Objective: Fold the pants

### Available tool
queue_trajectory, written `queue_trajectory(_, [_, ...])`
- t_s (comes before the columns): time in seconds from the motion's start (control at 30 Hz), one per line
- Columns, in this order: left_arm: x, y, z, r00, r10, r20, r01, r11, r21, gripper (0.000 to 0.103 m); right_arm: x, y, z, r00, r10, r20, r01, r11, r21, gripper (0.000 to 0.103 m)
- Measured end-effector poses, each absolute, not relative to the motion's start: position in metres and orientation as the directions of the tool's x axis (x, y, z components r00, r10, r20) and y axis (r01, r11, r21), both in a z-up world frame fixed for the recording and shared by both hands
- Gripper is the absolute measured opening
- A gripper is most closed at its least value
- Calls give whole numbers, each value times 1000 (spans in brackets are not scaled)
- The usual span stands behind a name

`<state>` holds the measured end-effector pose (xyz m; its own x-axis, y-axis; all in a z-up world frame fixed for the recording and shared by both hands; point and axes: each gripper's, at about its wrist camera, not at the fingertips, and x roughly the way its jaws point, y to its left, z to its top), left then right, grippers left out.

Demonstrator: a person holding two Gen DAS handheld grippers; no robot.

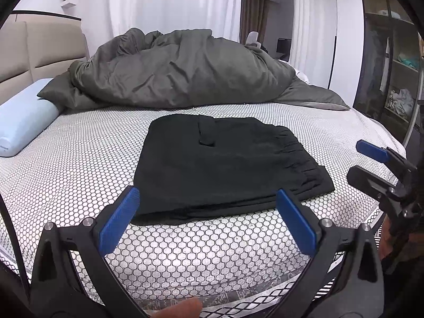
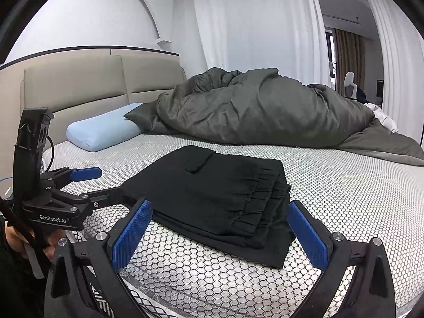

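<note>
Black pants (image 1: 220,164) lie folded into a compact stack on the bed's honeycomb-patterned mattress (image 1: 79,175), with the gathered waistband at the right side and a flap pocket on top. My left gripper (image 1: 208,206) stands open just in front of the stack's near edge, nothing between its blue pads. In the right wrist view the same pants (image 2: 220,193) lie ahead, and my right gripper (image 2: 220,220) is open at their near corner, holding nothing. Each gripper shows in the other's view: the right gripper (image 1: 371,159) at the right, the left gripper (image 2: 87,182) at the left.
A rumpled dark grey duvet (image 1: 180,71) is heaped across the far half of the bed. A light blue pillow (image 1: 23,124) lies at the left by the beige headboard (image 2: 79,90). White curtains hang behind; open shelving (image 1: 392,66) stands at the right.
</note>
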<state>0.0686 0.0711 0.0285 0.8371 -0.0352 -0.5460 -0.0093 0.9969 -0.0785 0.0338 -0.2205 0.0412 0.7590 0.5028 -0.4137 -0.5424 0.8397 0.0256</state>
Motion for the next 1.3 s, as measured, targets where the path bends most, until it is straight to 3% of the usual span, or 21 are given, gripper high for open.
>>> queue_trajectory(1.3, [72,72,24,836,-41,-548,2,997,-71,102,33,-224,41,761,501,-412,-542,840,22,103])
